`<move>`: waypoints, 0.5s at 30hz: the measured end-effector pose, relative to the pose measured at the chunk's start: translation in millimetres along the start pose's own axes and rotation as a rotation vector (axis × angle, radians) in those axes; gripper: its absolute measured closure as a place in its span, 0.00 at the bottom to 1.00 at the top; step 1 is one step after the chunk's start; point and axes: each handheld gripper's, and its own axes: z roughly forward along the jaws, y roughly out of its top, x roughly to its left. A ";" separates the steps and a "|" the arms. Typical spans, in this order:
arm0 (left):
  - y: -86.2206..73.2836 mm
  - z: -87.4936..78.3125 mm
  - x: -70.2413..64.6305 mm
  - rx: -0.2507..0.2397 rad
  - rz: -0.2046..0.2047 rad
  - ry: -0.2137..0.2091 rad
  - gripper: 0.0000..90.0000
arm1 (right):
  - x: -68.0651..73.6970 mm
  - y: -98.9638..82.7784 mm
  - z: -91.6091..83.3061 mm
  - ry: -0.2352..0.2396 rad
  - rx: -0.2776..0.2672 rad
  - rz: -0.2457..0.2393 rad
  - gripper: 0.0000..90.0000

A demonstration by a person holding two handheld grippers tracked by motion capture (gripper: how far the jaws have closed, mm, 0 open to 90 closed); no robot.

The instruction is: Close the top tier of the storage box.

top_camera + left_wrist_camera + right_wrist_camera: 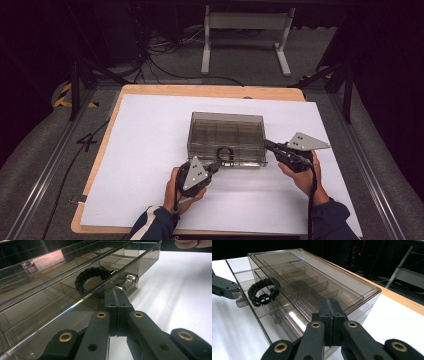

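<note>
Smoky clear compartment box (227,134) on white-papered counter (150,150), black braided bracelet (91,277) in its near drawer, left tongs (117,293) closed at drawer handle (126,282), right tongs (329,305) closed empty against box's right end

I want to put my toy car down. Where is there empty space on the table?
The white sheet is bare left of the smoky plastic box, and behind it too. In front it is crowded: the left hand-held gripper and right hand-held gripper sit against the box.
</note>
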 end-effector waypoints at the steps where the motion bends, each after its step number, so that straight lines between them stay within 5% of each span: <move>1: -0.1 0.5 0.2 -0.001 -0.002 0.002 1.00 | 0.1 0.0 0.0 0.000 0.000 0.000 1.00; 15: -0.4 8.4 4.8 -0.020 -0.035 0.033 0.99 | 0.8 -0.1 -0.1 -0.004 -0.002 -0.002 1.00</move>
